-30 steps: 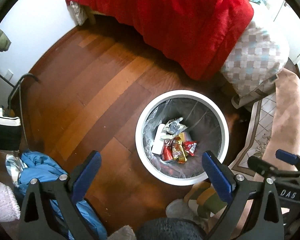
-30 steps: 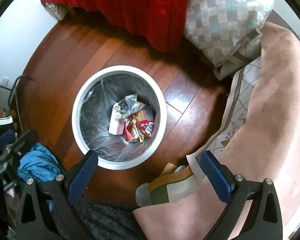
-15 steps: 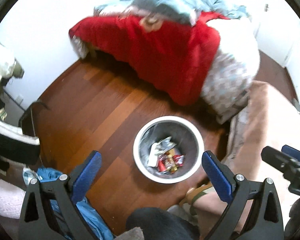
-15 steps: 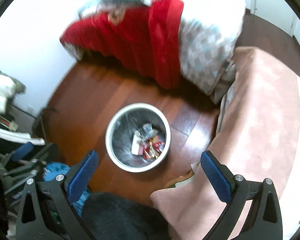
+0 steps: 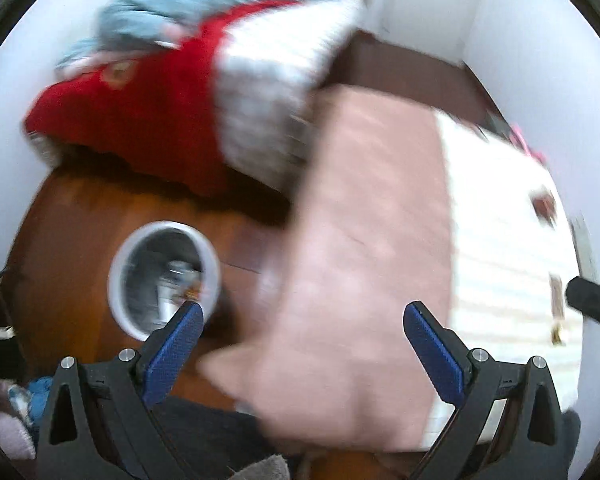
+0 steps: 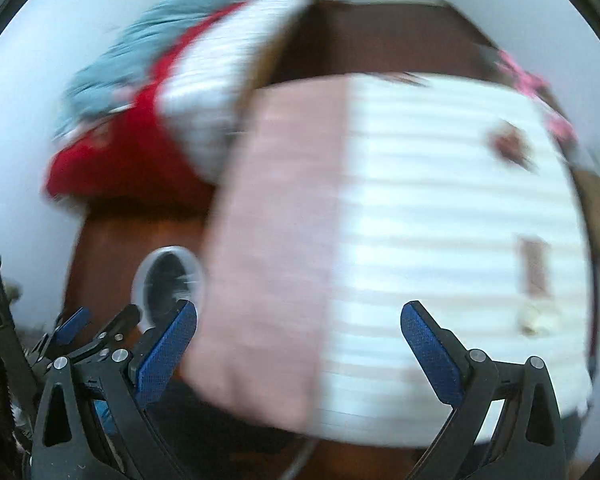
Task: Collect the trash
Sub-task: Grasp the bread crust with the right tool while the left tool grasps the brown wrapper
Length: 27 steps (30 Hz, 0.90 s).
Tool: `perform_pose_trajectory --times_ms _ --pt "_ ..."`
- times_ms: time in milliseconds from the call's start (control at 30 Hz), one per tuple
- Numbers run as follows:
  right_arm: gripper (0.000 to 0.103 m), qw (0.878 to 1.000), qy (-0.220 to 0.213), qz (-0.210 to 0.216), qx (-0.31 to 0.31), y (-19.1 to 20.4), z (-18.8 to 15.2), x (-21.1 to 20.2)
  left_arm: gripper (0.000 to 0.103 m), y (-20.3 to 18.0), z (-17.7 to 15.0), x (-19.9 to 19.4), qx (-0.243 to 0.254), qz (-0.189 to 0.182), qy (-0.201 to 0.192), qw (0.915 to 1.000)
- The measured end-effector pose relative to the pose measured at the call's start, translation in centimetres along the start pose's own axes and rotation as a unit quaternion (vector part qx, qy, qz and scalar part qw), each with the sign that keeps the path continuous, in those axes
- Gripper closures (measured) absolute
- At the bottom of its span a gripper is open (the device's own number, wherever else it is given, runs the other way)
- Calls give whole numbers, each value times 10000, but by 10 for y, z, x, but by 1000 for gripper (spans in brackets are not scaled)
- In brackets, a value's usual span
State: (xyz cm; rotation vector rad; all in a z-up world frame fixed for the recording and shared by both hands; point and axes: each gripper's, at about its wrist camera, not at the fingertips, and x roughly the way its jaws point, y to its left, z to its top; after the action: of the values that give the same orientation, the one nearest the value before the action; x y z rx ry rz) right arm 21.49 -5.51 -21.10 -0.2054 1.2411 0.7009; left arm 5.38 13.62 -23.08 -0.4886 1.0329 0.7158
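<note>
Both the left hand-held gripper and the right hand-held gripper were spread wide and empty. We judged the dark wrapper, lengthwise upright on the white striped bed, lay up-right, nearer the right; the bin sat low-left.

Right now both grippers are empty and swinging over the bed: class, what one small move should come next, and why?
Probably carry the right gripper on toward the small scraps lying on the white striped sheet. Both sets of jaws stand wide open and hold nothing, the bin already has wrappers in it, and those blurred bits look like the nearest trash left to gather.
</note>
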Motion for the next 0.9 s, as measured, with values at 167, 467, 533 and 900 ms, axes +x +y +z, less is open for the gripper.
perform_pose_trajectory --times_ms 167,467,533,900 --pt "22 9918 241 -640 1076 -145 -18 16 1 -104 -21 49 752 -193 481 9958" --pt "44 9818 495 -631 1722 -249 -26 57 1 -199 -39 78 1466 -147 719 9865" --pt "46 9833 396 -667 1646 -243 -23 61 1 -204 -42 84 1524 -103 765 9853" --pt "97 9894 -189 -461 1364 -226 -8 44 1 -215 -34 84 1542 -121 804 9847"
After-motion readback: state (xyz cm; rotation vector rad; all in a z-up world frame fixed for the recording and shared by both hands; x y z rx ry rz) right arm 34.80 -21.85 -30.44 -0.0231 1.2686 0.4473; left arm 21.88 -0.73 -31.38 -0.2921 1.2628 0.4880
